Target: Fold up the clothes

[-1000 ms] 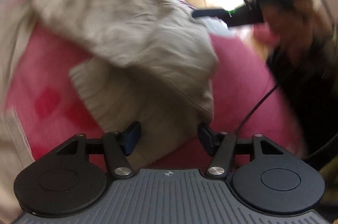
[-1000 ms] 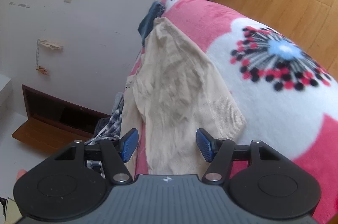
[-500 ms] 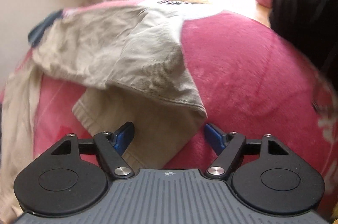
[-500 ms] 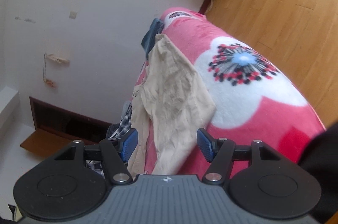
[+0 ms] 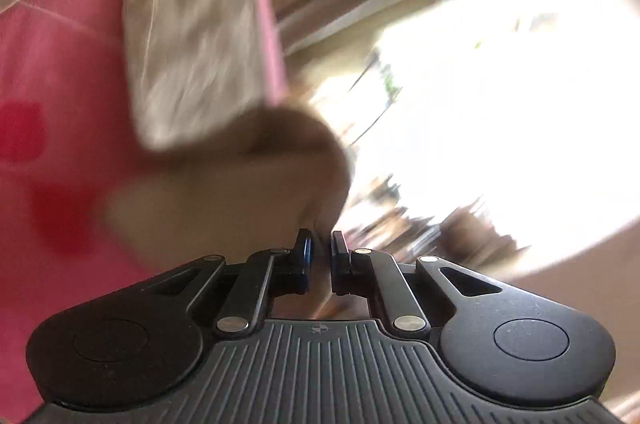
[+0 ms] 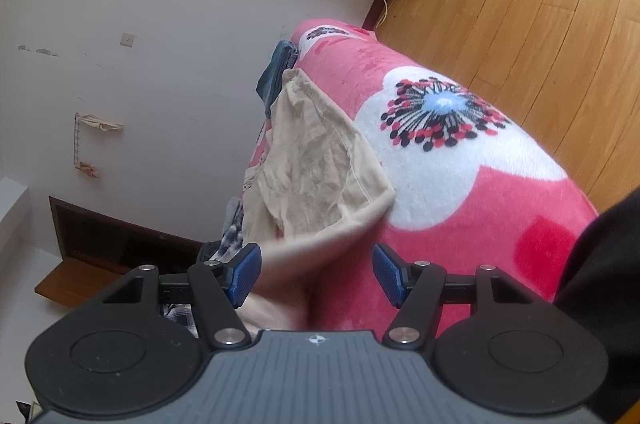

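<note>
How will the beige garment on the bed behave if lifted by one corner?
Probably floppy: the beige garment lies creased and draped over the blanket edge. Likely light: the cloth looks thin and crumpled. It may drag rather than slide on the fuzzy blanket.

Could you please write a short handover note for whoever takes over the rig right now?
Left gripper: jaws have just closed; they look shut on an edge of the beige garment, though that view is blurred.
Right gripper: jaws open, gripping nothing, over the near side of the bed.
The garment lies creased on the pink flowered blanket, toward the wall side.
Done: edge picked up.
Left: carry that edge across, lay it flat, finish the fold.
</note>
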Demonstrator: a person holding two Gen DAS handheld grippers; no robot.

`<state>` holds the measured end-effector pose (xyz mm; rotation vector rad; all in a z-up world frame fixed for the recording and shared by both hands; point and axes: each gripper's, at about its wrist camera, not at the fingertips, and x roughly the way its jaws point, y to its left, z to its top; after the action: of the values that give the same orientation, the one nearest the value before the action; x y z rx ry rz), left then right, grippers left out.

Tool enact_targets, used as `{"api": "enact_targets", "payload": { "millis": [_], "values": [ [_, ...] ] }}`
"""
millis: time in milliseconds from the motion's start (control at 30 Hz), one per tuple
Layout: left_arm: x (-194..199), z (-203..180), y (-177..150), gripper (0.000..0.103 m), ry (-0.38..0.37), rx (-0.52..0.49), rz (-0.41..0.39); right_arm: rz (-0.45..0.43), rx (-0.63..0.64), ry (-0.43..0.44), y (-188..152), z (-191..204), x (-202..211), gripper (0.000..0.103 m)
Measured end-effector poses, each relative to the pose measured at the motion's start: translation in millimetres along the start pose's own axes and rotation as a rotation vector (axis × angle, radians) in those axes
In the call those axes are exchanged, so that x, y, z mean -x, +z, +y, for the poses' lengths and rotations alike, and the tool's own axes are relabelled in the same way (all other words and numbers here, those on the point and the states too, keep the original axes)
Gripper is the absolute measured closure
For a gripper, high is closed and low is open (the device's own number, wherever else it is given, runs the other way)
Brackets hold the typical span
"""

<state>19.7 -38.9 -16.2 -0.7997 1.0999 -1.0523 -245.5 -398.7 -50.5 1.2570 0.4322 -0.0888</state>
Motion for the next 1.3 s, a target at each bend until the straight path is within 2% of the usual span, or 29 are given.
{"api": "enact_targets", "payload": {
  "millis": [33,100,167,233,300,333,367,400,467,567,633,733,767,867,1000,1133,1233,1300],
  "values": [
    [9.0,9.2,12.0,0.096,-0.022,0.052,-0.045,0.004,-0.005,-0.007,0.2,-1.9,-3.5,0.038],
    [24.0,36.7,33.1,0.096,-0.001,0.143,-0.105,0.015,-0.02,-0.022,0.2,-6.8,-11.6,0.038],
    [36.5,76.4,45.1,0.096,0.065,0.269,-0.14,0.041,-0.029,-0.038,-2.6,-10.4,-25.1,0.038],
    [48.0,109.8,47.3,0.095,0.115,0.361,-0.18,0.076,-0.026,-0.053,-5.9,-11.8,-39.3,0.038],
    [57.2,126.6,41.3,0.093,0.133,0.402,-0.196,0.123,0.005,-0.063,-10.3,-7.7,-54.2,0.038],
    [61.8,135.0,38.3,0.087,0.142,0.422,-0.204,0.148,0.04,-0.077,-12.8,-3.4,-61.8,0.038],
    [65.3,138.3,35.0,0.078,0.149,0.424,-0.205,0.173,0.078,-0.093,-15.3,1.2,-69.2,0.038],
    [67.7,135.7,31.5,0.073,0.157,0.403,-0.199,0.198,0.116,-0.11,-17.7,5.7,-76.7,0.038],
    [70.7,122.1,24.2,0.061,0.191,0.308,-0.165,0.248,0.164,-0.135,-21.9,11.4,-91.2,0.038],
    [70.7,94.8,18.6,0.05,0.244,0.132,-0.07,0.286,0.193,-0.087,-22.7,24.7,-112.4,0.038],
    [68.0,77.7,13.0,0.046,0.262,0.022,-0.003,0.303,0.218,-0.043,-20.3,37.7,-128.5,0.038],
    [63.6,58.9,2.0,0.033,0.269,-0.084,0.076,0.304,0.279,0.019,-10.3,67.1,-163.1,0.038],
    [61.0,56.4,-1.6,0.031,0.27,-0.091,0.093,0.307,0.295,0.034,-6.8,75.7,-177.4,0.036],
    [53.0,54.6,-7.9,0.03,0.272,-0.074,0.128,0.352,0.297,-0.028,-0.6,81.8,-229.6,0.031],
    [53.4,65.0,-11.4,0.03,0.235,0.02,0.112,0.355,0.278,-0.026,0.3,88.1,-240.9,0.031],
    [60.9,74.2,-8.3,0.03,0.182,0.098,0.062,0.302,0.173,0.105,2.5,72.5,-188.1,0.029],
    [63.1,79.1,4.1,0.03,0.166,0.136,0.023,0.272,0.038,0.092,3.0,42.2,-153.8,0.029],
    [62.6,77.7,11.8,0.03,0.17,0.13,0.007,0.278,-0.012,0.08,-2.2,27.6,-148.6,0.028]
  ]
}}
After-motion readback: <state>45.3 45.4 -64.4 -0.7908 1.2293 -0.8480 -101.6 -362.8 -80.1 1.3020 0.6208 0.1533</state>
